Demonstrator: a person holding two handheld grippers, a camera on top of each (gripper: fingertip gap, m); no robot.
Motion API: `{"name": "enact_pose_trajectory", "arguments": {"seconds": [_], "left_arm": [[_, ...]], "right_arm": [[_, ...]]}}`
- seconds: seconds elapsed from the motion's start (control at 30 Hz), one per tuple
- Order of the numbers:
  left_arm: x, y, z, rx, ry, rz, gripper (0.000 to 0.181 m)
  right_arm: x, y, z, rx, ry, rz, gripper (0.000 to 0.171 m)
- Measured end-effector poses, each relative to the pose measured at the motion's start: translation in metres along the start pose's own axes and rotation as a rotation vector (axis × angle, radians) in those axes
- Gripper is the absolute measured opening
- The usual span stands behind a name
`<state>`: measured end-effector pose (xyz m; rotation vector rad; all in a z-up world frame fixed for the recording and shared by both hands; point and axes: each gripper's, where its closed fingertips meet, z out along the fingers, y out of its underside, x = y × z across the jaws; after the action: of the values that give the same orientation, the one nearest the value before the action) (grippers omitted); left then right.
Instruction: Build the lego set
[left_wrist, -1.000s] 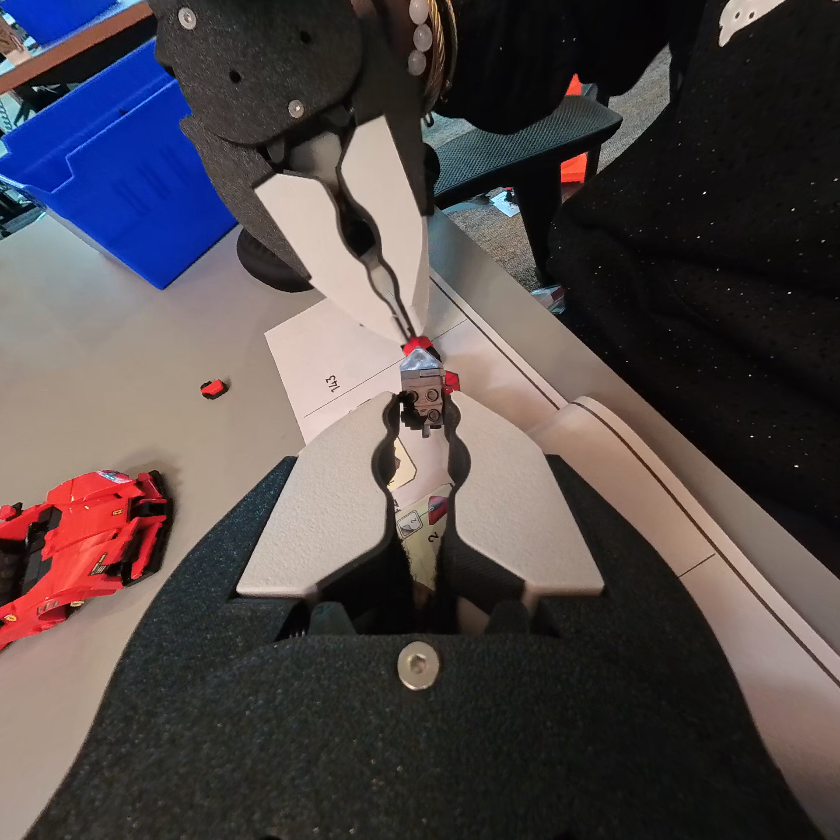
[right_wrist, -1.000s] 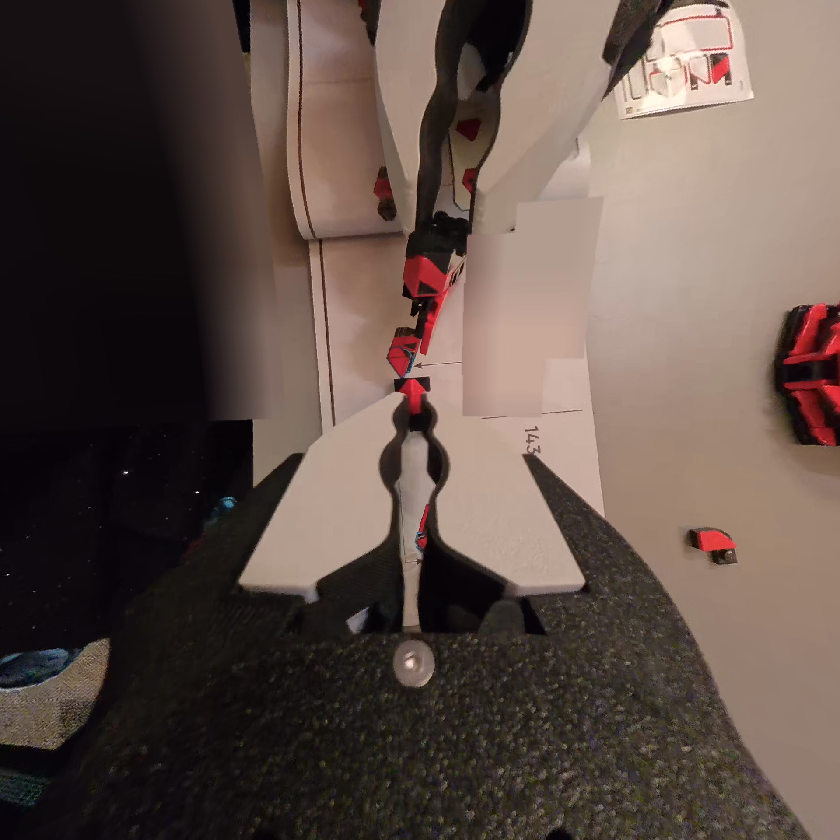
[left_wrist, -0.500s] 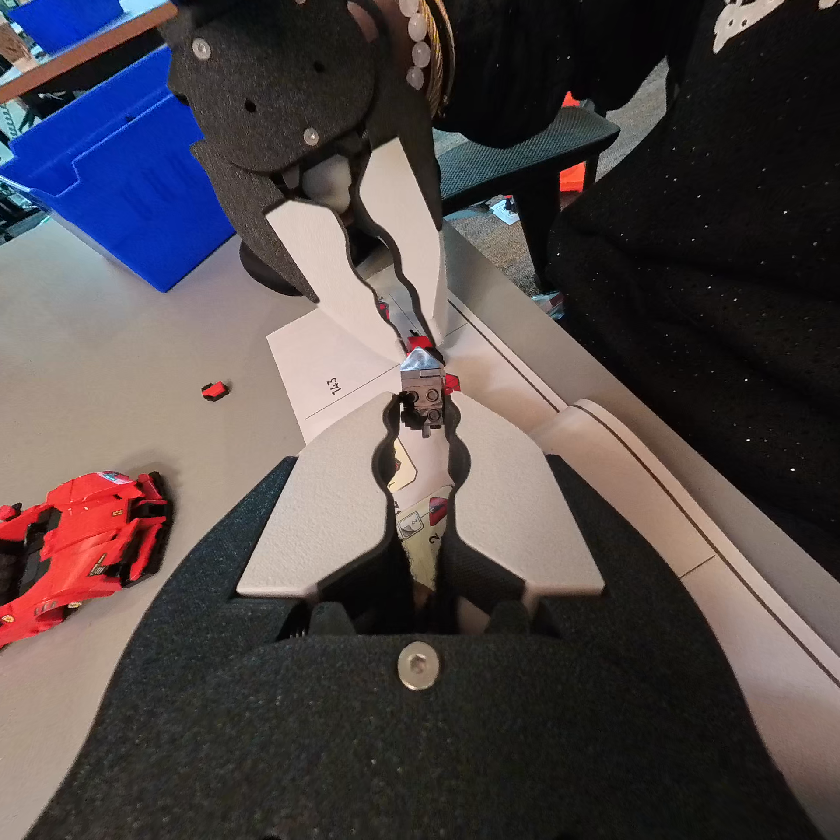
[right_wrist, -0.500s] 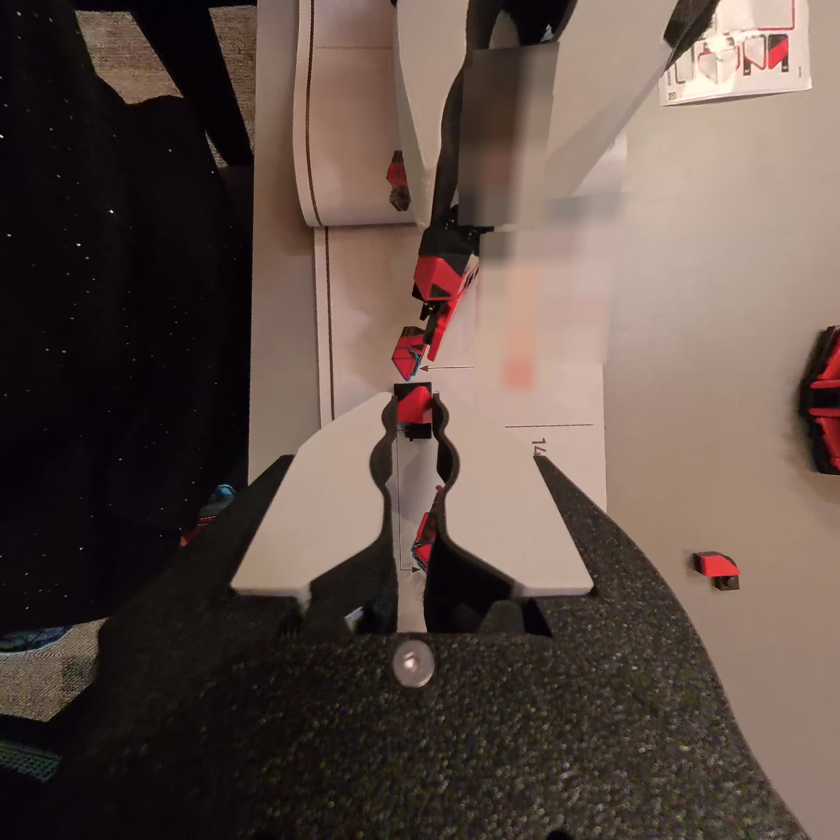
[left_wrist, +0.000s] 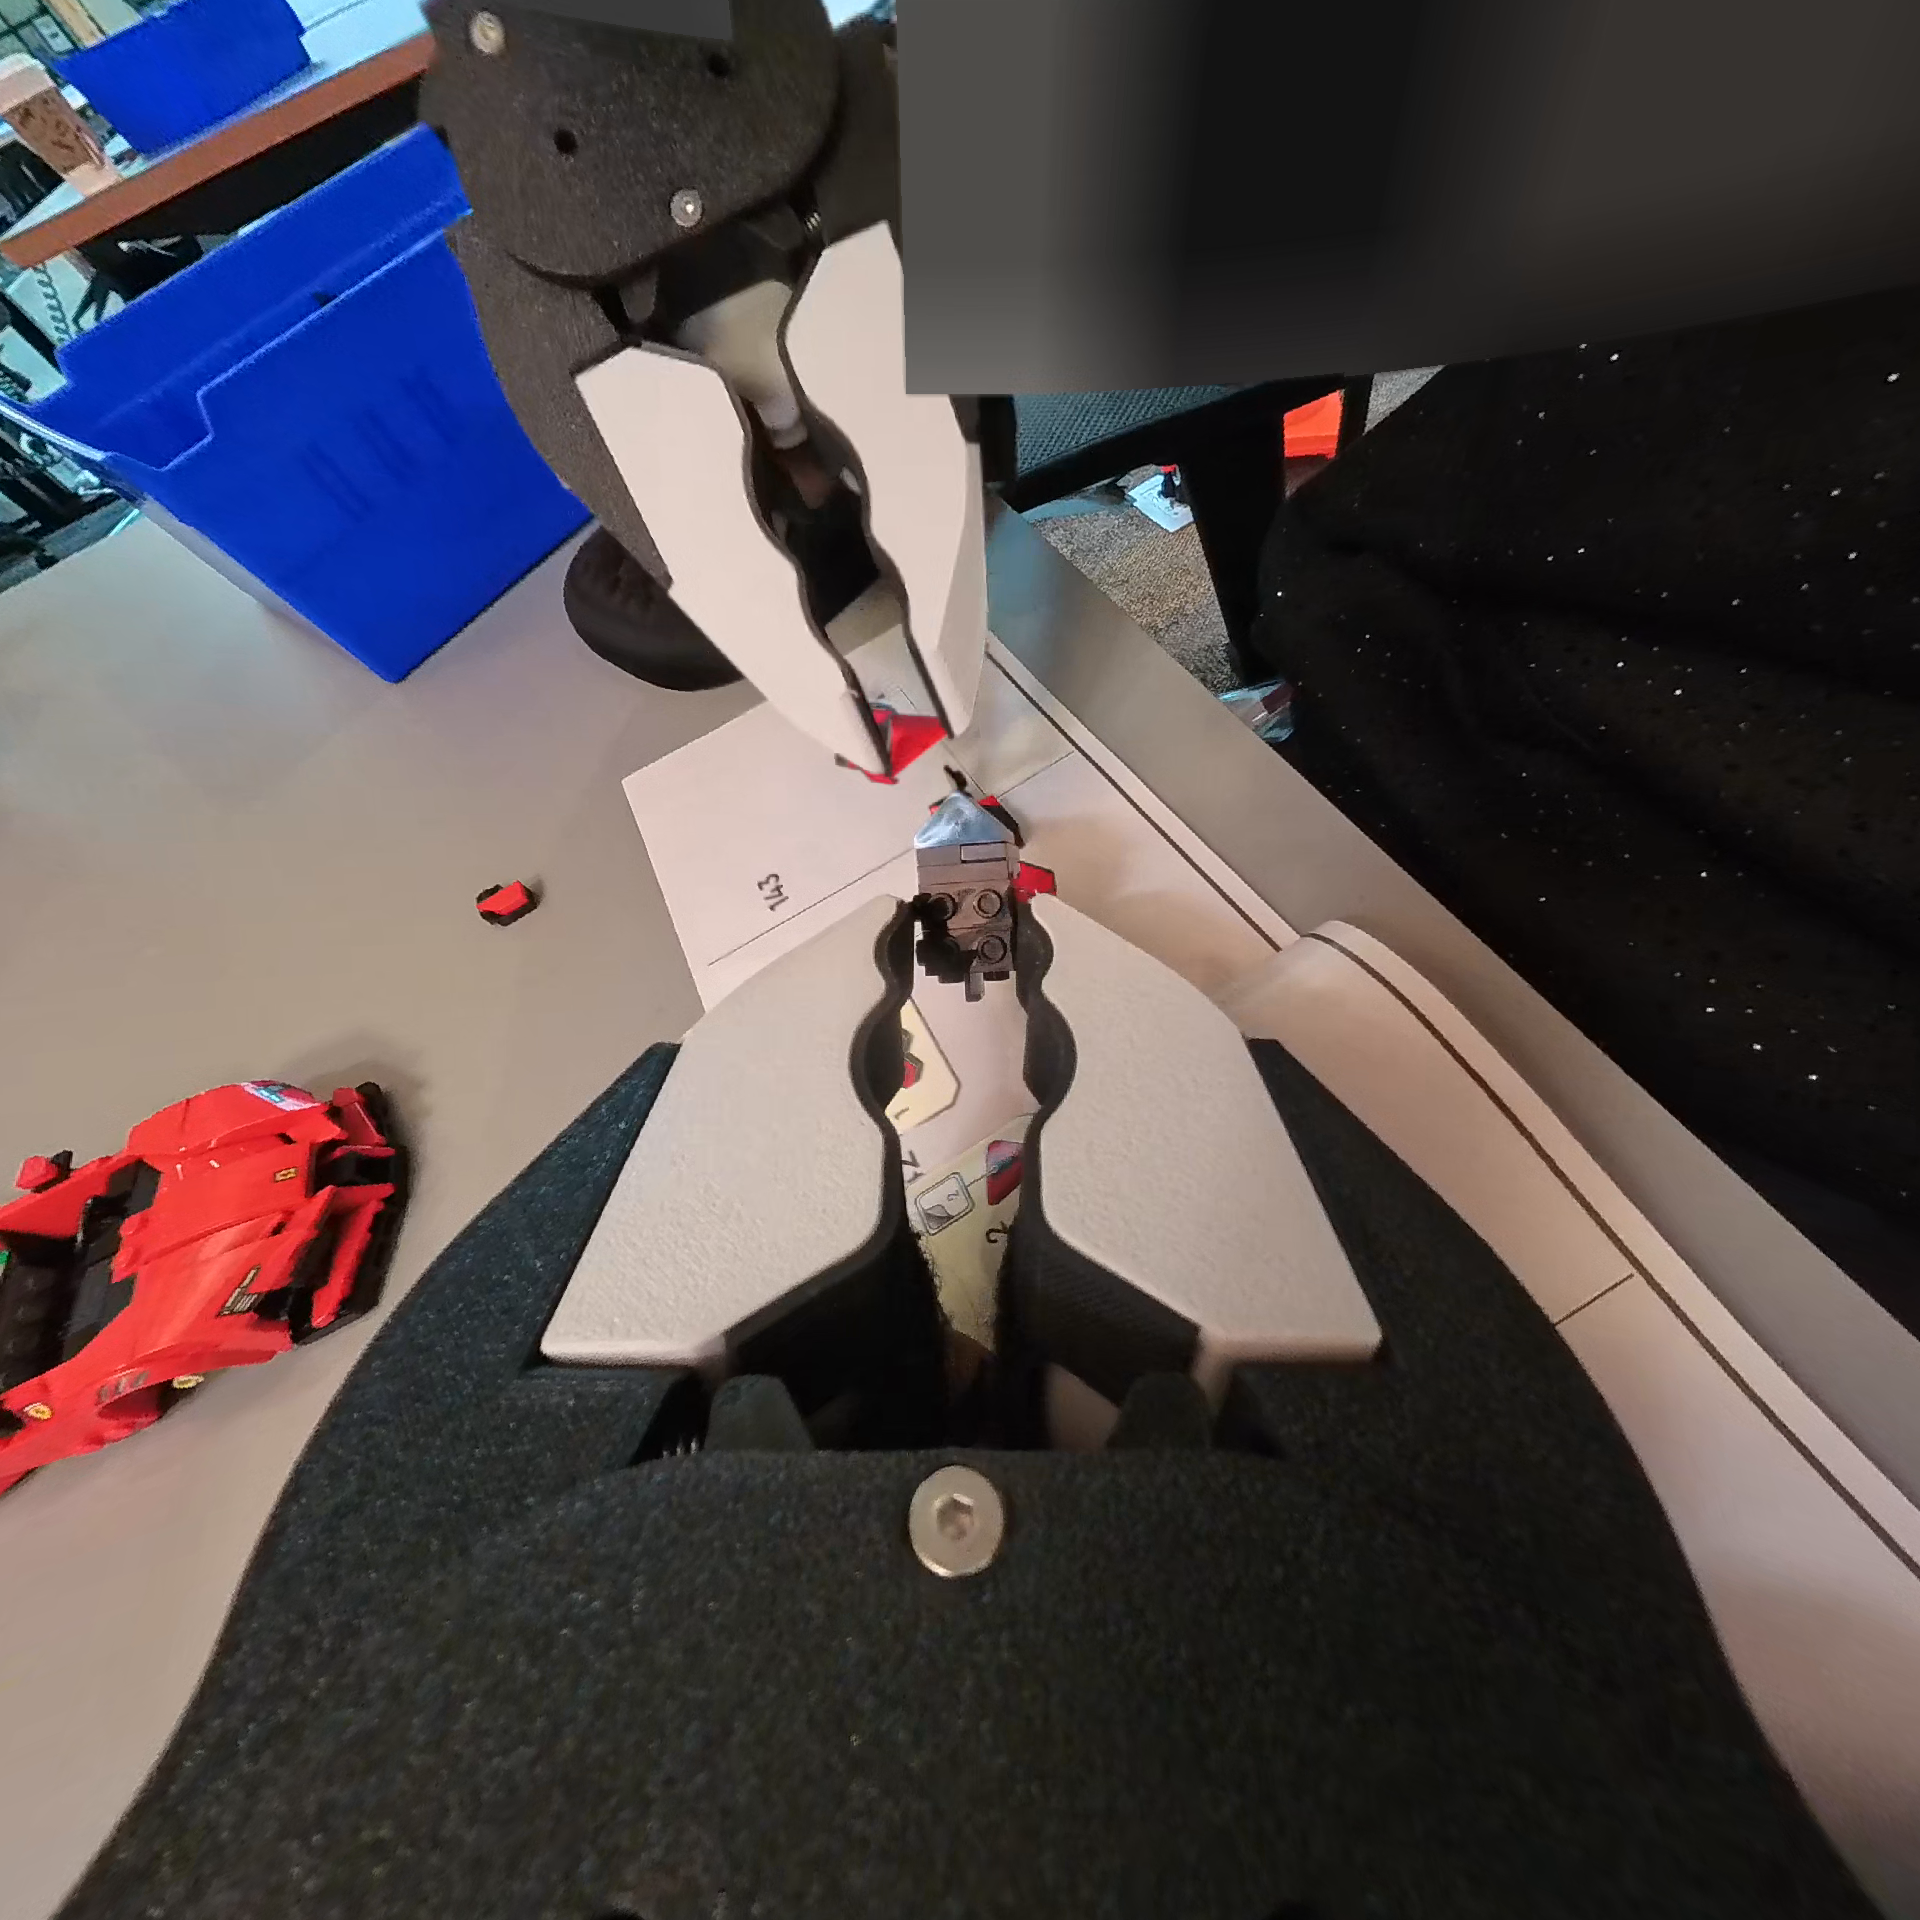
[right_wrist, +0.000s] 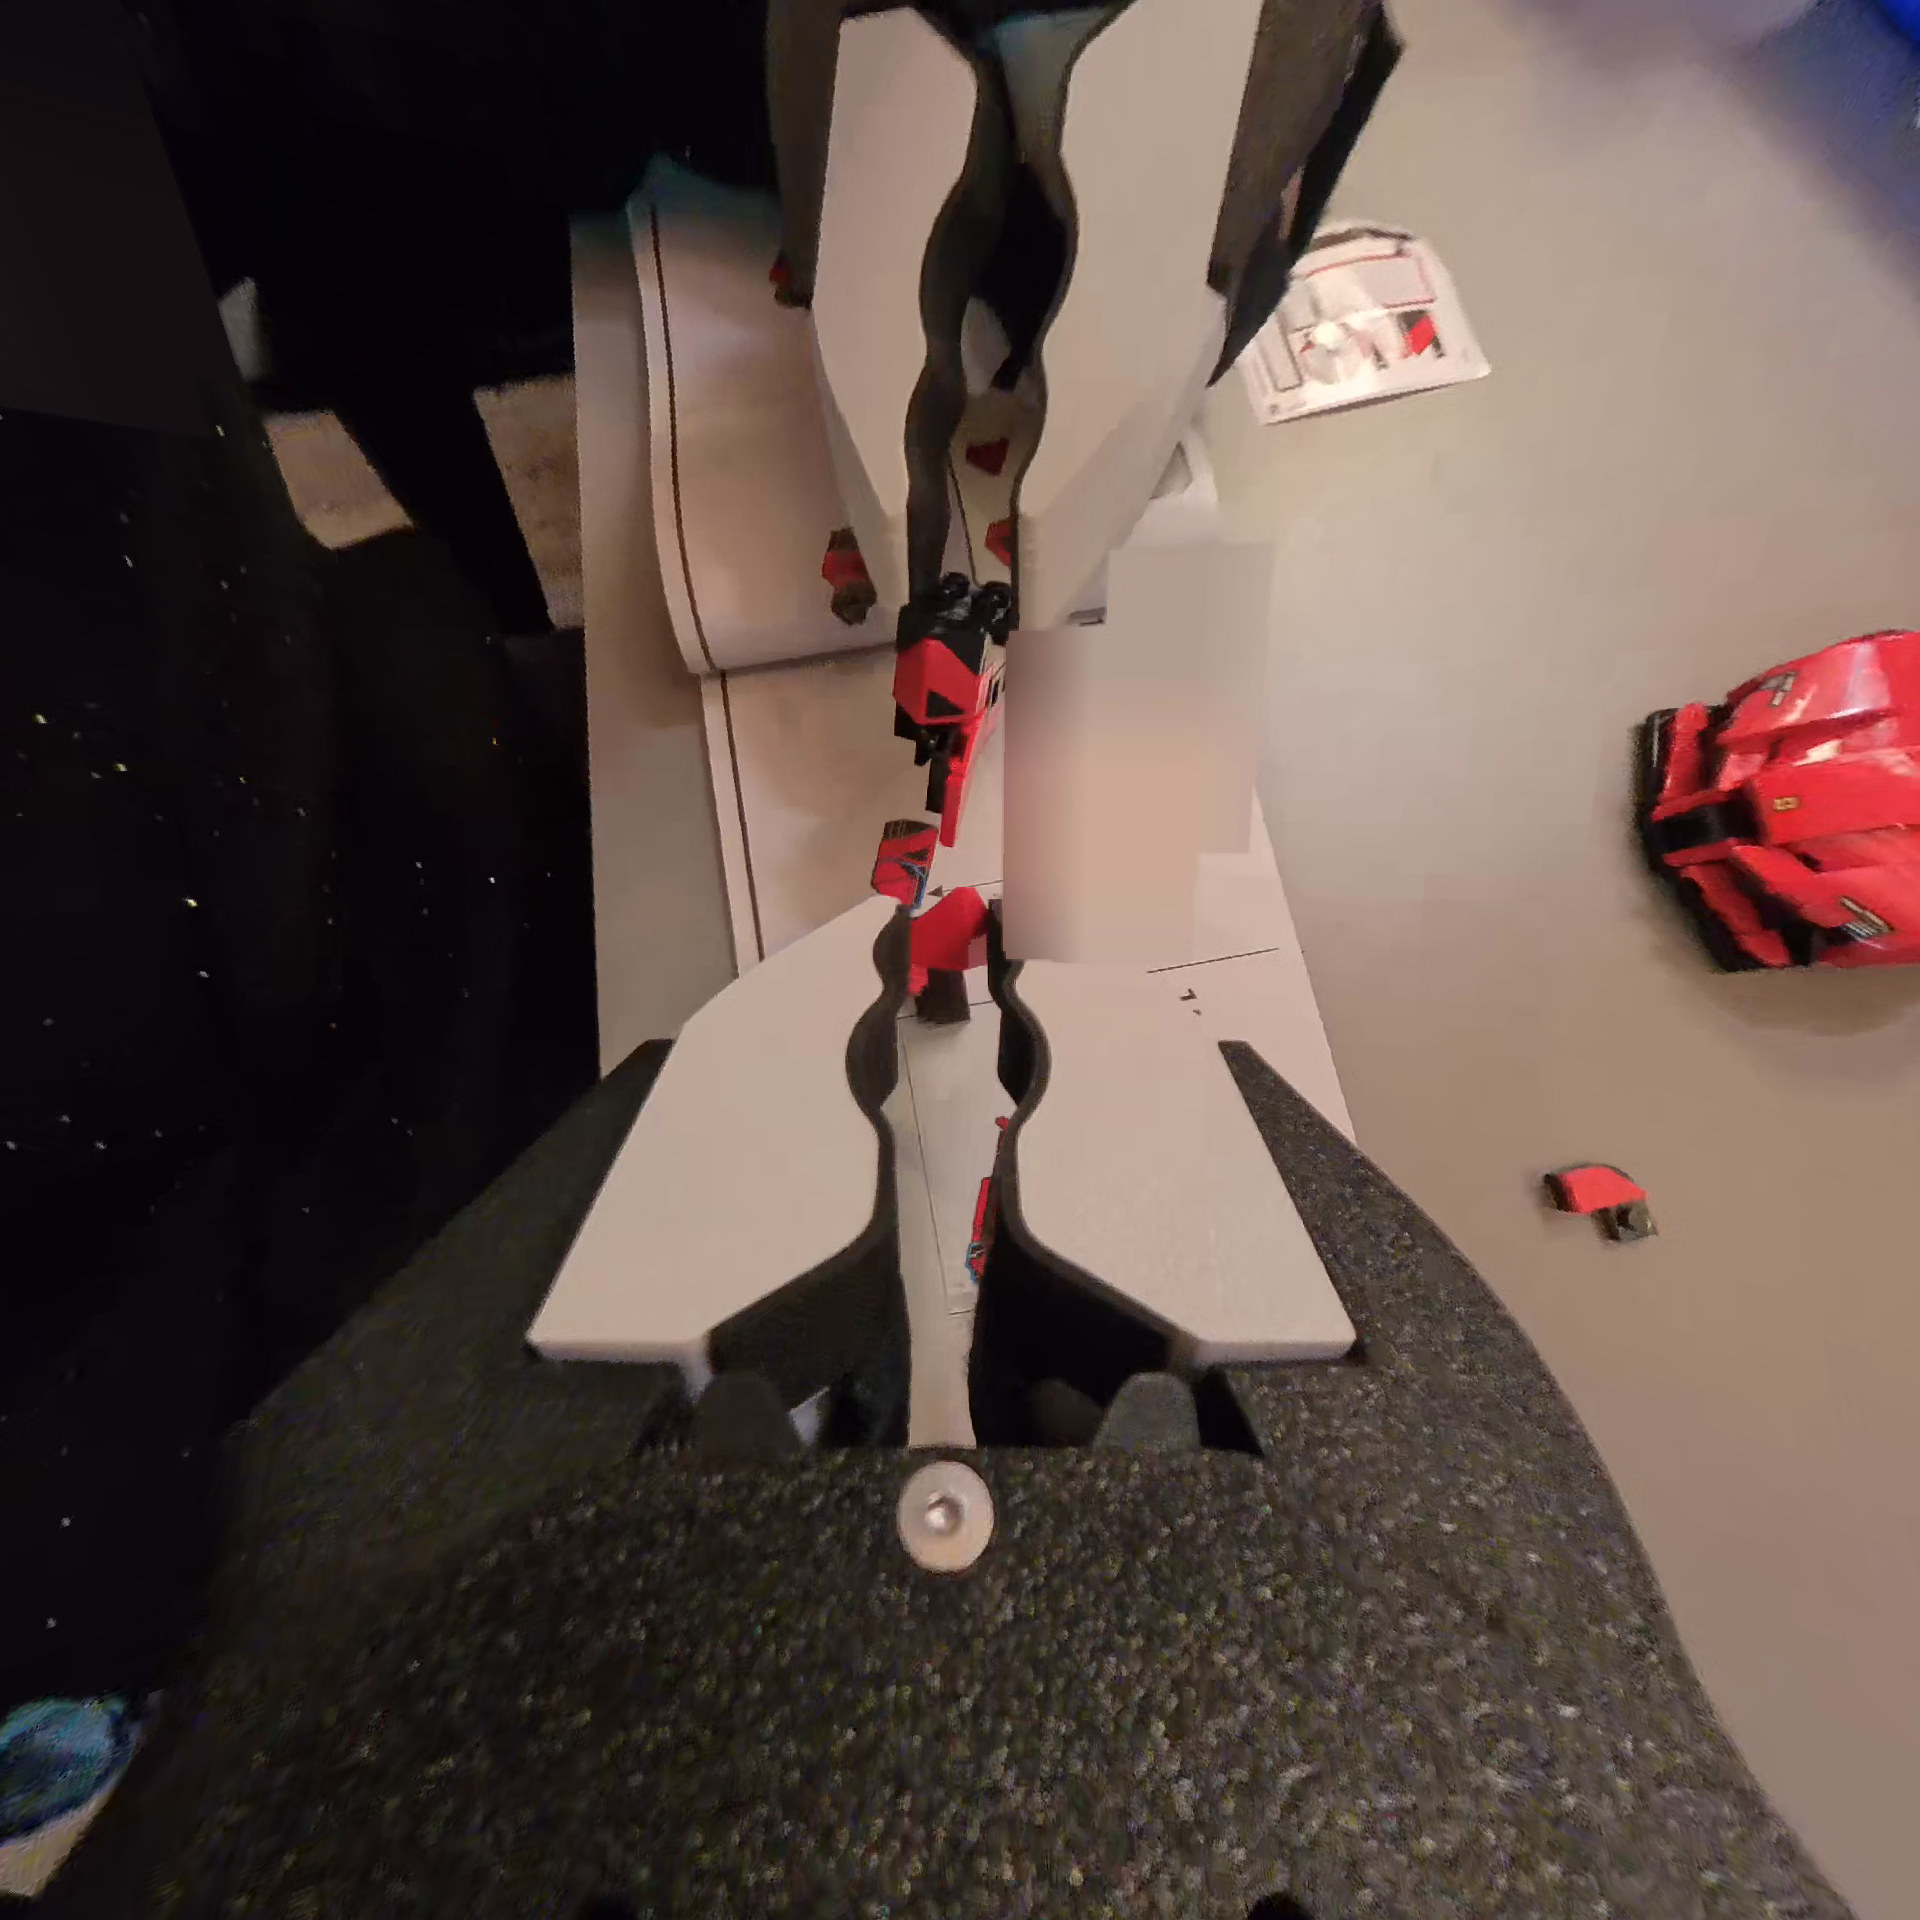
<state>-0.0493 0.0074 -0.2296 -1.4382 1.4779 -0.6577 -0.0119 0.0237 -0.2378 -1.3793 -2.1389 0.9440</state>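
Subassembly (left_wrist: 964, 914) long axis toward right hand-held gripper (left_wrist: 902, 743) | left clamps subassembly | right pinches red piece (right_wrist: 945, 935)

Blue bin (left_wrist: 301, 416) on grey table (left_wrist: 208, 790); black chair (left_wrist: 1143, 436)

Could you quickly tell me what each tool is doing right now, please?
Left tool: shut on the small grey and black sub-assembly.
Right tool: shut on a small red piece, just clear of the sub-assembly.

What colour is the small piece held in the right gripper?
Red, with a black underside. The small piece shows best in the right wrist view, pinched at the right gripper's tips.
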Motion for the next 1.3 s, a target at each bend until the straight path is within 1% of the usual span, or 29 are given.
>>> {"name": "enact_pose_trajectory", "arguments": {"seconds": [0.1,0.23,0.4,0.57,0.67,0.77,0.93,1.03,1.2,1.3], "left_arm": [[-0.002,-0.001,-0.001,0.006,-0.010,-0.001,0.018],[-0.005,0.000,-0.002,0.002,-0.028,-0.004,0.018],[-0.005,0.001,-0.001,0.004,-0.025,-0.014,0.018],[-0.003,0.002,0.001,-0.010,-0.018,-0.005,0.018],[-0.003,0.003,0.003,-0.024,-0.021,-0.001,0.018],[-0.005,0.009,0.008,-0.071,-0.029,-0.006,0.018],[-0.010,0.011,0.018,-0.113,-0.051,-0.022,0.018],[-0.011,0.010,0.021,-0.120,-0.049,-0.018,0.018],[-0.019,0.009,0.017,-0.109,-0.109,0.000,0.019],[-0.022,0.006,0.016,-0.098,-0.126,0.008,0.018]], "right_arm": [[-0.004,0.002,-0.007,0.044,0.011,0.055,0.014],[-0.014,0.018,-0.013,0.029,0.003,0.129,0.014],[-0.032,0.032,0.002,-0.037,-0.081,0.177,0.014],[-0.023,0.033,0.013,-0.070,-0.075,0.184,0.014],[-0.008,0.034,0.012,-0.082,-0.026,0.176,0.014],[0.001,0.034,0.010,-0.080,-0.008,0.180,0.014],[-0.006,0.024,0.007,-0.021,-0.049,0.210,0.014],[-0.008,0.030,0.009,-0.052,-0.039,0.220,0.014],[-0.005,0.034,0.005,-0.043,-0.011,0.230,0.014],[-0.007,0.031,0.001,-0.015,-0.021,0.212,0.014]]}}
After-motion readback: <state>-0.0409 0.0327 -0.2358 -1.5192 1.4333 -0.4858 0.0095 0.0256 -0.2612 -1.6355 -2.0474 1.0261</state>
